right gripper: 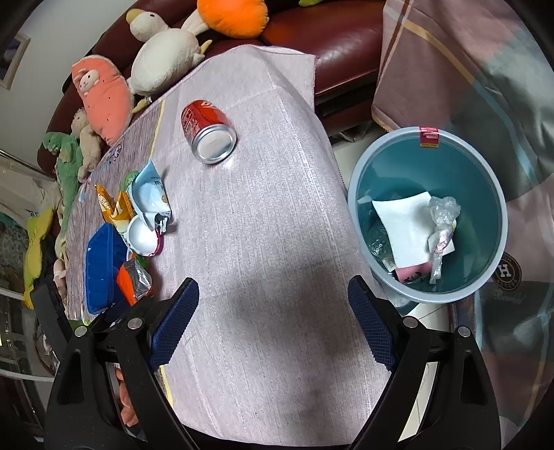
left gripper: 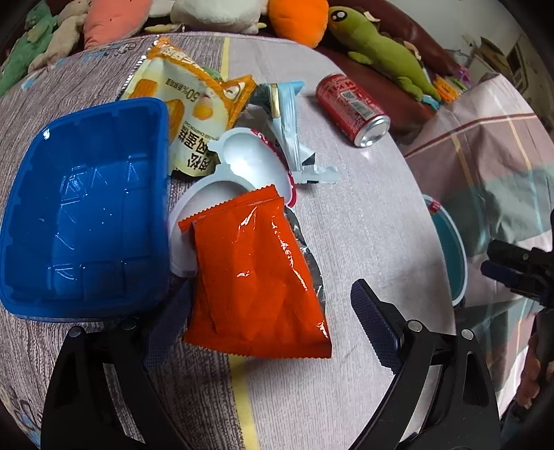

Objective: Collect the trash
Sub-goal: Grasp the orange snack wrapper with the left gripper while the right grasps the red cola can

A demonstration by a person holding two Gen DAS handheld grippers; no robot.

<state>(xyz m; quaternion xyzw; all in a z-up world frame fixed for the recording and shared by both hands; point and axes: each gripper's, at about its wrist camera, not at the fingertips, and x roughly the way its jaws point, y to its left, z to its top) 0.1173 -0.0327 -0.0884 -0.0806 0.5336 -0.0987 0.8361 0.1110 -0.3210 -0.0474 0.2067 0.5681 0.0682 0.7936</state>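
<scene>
White cup [left gripper: 194, 221] lying partly hidden under orange packet [left gripper: 256, 277]; bin [left gripper: 450, 249] being cut off behind table edge [left gripper: 429, 221].

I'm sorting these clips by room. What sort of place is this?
Most likely a home living room: a dark red leather sofa piled with plush toys, a cloth-covered table strewn with snack wrappers, and a small waste bin beside it.

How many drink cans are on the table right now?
1: a red can lying on its side at the table's far end, apart from the wrapper pile. Others could hide under the pile.
</scene>
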